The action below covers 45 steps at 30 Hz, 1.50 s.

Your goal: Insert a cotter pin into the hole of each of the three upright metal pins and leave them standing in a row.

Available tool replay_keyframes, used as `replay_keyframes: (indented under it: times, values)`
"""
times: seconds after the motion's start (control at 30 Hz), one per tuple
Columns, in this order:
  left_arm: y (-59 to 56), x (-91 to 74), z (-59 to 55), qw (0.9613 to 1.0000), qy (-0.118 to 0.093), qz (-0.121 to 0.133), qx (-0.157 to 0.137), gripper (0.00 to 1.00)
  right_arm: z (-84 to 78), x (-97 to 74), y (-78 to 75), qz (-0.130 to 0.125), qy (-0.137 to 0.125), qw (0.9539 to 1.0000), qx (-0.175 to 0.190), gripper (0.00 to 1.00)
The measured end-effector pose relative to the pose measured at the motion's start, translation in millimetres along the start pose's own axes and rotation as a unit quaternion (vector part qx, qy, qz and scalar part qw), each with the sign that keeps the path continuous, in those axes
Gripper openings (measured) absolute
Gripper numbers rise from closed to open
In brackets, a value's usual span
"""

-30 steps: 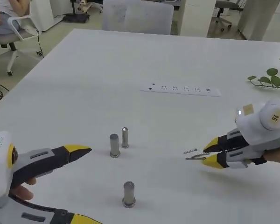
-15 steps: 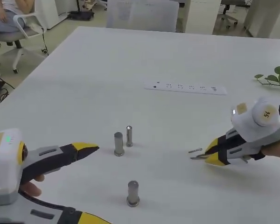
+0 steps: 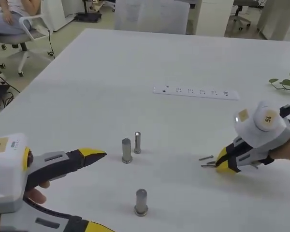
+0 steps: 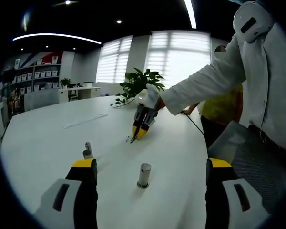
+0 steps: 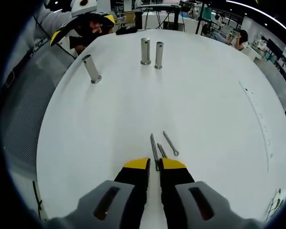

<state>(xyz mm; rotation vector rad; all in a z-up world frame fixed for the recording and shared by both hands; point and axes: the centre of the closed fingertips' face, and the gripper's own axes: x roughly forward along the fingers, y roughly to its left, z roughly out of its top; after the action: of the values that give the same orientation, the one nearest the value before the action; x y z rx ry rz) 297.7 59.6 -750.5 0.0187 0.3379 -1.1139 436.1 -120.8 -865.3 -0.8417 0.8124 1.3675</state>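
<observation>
Yellow-tipped right hand-held gripper (image 5: 155, 163) — sticker (image 3: 268, 118) seemingly "55" — clenched on a cotter pin (image 5: 153, 143); left hand-held gripper (image 4: 151, 163) released wide.

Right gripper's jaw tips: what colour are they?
Yellow tips on the right gripper, black behind them, closed on a cotter pin; clearest in the right gripper view.

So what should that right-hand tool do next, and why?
Probably lift the right gripper slightly: its jaws look closed around a cotter pin lying on the table, and the three metal pins stand farther off.
</observation>
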Motion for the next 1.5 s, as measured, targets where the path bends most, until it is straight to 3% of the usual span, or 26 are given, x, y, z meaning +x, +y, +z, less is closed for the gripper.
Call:
replay_keyframes:
  times: [0.13, 0.23, 0.5, 0.73, 1.2, 1.5]
  values:
    - [0.0, -0.3, 1.0, 1.0, -0.002, 0.001, 0.001, 0.95, 1.2, 0.0, 7.4, 0.005, 0.006, 0.9999, -0.012, 0.06]
    - [-0.1, 0.1, 0.5, 1.0, -0.001, 0.001, 0.002, 0.95, 1.0, 0.4, 6.9, -0.006, 0.012, 0.9992, -0.038, 0.06]
    - [-2.2, 2.3, 1.4, 1.0, -0.002, -0.002, 0.002, 0.93, -0.1, 1.0, 4.5, -0.021, 0.023, 0.9984, -0.047, 0.04]
    - [-3.0, 2.8, 0.2, 1.0, 0.002, -0.003, 0.002, 0.92, 3.4, 0.2, 5.8, -0.019, 0.015, 0.999, -0.039, 0.02]
    - [-5.7, 9.9, 8.3, 1.0, 0.0, -0.006, 0.007, 0.88, 18.8, -10.8, 18.6, -0.015, 0.004, 0.999, -0.043, 0.02]
    - [-7.3, 19.0, 19.7, 0.9999, -0.011, -0.008, 0.007, 0.83, 37.0, -28.1, 37.3, -0.011, -0.007, 0.9984, -0.055, 0.02]
